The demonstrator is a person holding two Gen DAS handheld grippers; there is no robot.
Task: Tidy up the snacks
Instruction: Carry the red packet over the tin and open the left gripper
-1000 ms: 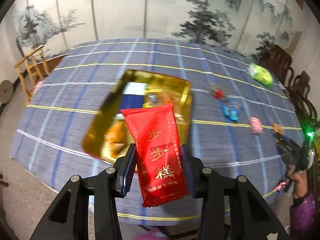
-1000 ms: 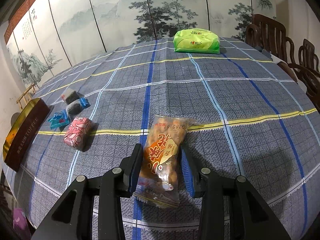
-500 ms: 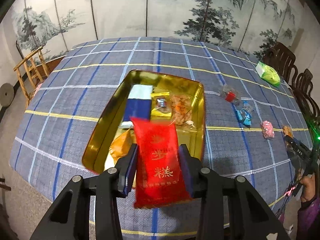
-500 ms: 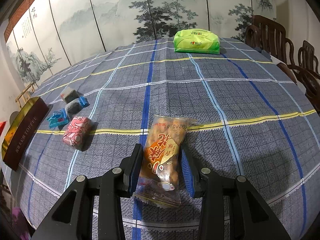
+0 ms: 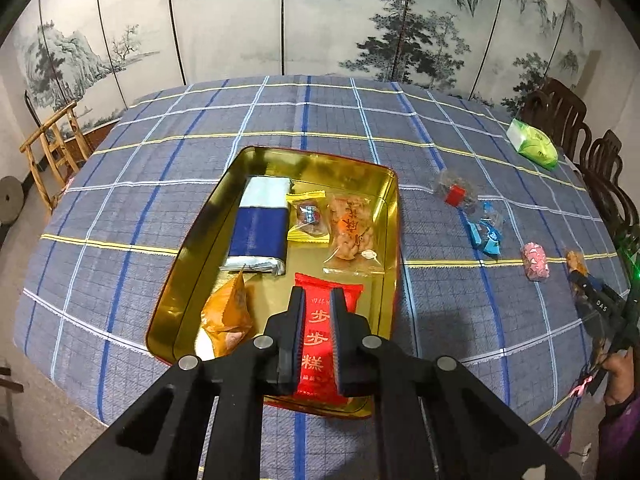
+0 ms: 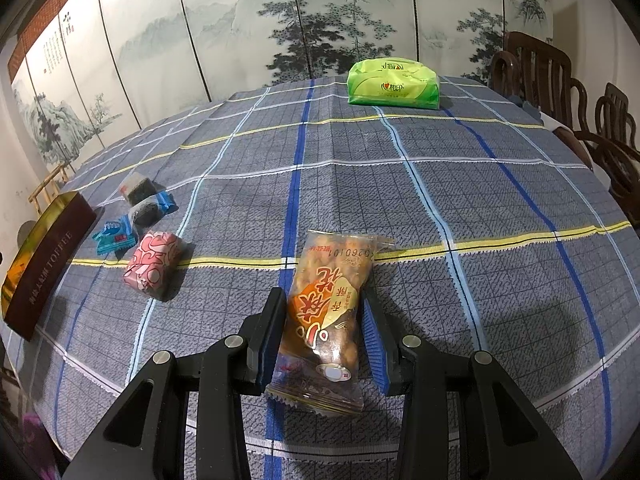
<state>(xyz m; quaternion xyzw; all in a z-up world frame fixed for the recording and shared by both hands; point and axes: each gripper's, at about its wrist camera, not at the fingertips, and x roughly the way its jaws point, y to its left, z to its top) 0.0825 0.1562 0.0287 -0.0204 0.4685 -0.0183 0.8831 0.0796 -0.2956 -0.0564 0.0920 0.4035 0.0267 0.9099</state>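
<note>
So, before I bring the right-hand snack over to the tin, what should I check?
1. Red packet inside the gold tin: ok, it lies flat on the tin floor by the near wall.
2. Left gripper free of the red packet: cannot tell; its jaws are shut right over it.
3. Right gripper gripping the peanut packet: ok, the packet sits between the pads.
4. Room in the tin: ok, bare floor shows beside the red packet.
5. Table cleared of other snacks: not ok, the pink packet and blue packet lie on the cloth.
</note>
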